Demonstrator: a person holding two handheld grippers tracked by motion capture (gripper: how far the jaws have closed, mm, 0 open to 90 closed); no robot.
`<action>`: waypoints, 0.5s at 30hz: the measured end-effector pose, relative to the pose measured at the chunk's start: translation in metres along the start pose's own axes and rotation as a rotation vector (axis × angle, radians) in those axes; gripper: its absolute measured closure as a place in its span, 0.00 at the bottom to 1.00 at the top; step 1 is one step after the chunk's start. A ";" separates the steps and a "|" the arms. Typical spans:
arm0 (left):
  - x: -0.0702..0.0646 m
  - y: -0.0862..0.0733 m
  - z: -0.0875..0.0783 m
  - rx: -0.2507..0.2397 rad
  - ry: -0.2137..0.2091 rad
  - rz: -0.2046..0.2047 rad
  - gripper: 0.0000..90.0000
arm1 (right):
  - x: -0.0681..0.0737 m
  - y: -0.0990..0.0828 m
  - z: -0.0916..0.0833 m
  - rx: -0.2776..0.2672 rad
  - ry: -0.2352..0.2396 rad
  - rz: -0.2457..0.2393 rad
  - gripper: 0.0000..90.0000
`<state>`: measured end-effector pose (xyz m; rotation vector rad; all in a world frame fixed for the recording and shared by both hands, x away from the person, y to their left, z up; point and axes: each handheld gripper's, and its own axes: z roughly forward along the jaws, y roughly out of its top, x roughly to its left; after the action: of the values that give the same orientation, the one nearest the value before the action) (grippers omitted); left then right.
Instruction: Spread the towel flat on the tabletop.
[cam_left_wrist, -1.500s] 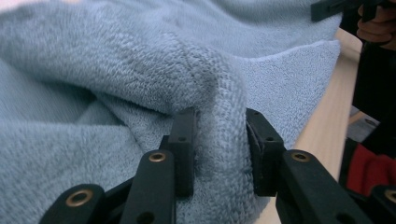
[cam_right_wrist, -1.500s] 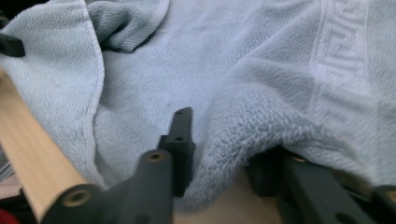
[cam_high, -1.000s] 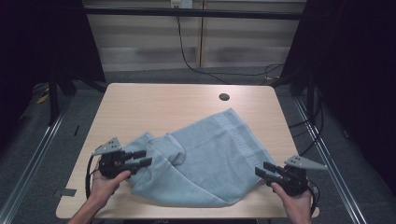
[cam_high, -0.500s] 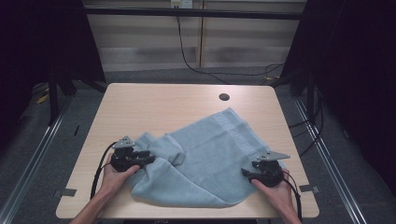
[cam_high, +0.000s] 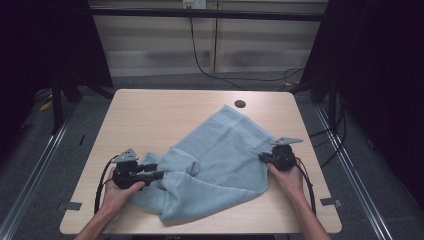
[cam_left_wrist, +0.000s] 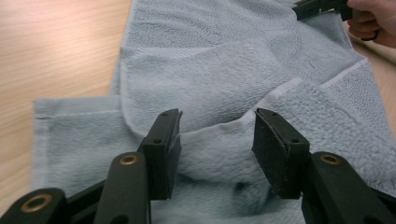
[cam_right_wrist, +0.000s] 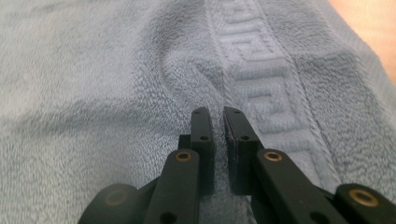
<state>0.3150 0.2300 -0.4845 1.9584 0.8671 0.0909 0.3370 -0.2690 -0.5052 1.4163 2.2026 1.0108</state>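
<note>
A: Where is the towel (cam_high: 220, 160) lying?

B: On the wooden bench (cam_high: 150, 115), spread crookedly from near the far right of the top down toward the near edge, with the near left part rumpled and folded over on itself. A woven key-pattern band (cam_right_wrist: 261, 88) runs along its right-hand end.

A: And the two claws?

B: The left claw (cam_left_wrist: 217, 149) sits at the towel's left side with its jaws standing well apart, and a raised fold of cloth (cam_left_wrist: 224, 126) lies between them. Nothing is pinched yet. The right claw (cam_right_wrist: 217, 140) is at the towel's right edge, resting low on the cloth just beside the band. Its jaws are drawn almost together, with a narrow slit left between them. Whether any pile is caught in that slit I cannot tell.

A: Why hold them that way?

B: My guess is that the person wants one hand on each side of the towel so it can be pulled flat or folded. The left claw is gaping around a ridge that is easy to bite. The right one seems placed near the hem, where the weave is firmer and less likely to slip.

A: Any containers on the bench?

B: None that I see. There is the towel and a small dark round hole (cam_high: 240, 104) in the bench top near the far edge, with nothing in it that I can make out.
</note>
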 end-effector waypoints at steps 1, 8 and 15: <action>0.002 0.000 -0.001 -0.004 0.002 -0.003 0.57 | -0.003 0.004 0.004 -0.001 0.002 0.005 0.93; 0.017 -0.003 -0.007 -0.021 0.018 -0.036 0.65 | -0.005 0.025 0.014 -0.030 -0.004 0.015 0.80; 0.027 -0.007 -0.015 -0.026 0.090 -0.052 0.61 | 0.042 0.031 -0.018 -0.120 0.098 -0.040 0.68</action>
<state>0.3254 0.2594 -0.4893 1.9181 0.9701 0.1607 0.3276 -0.2303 -0.4665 1.2906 2.1884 1.1997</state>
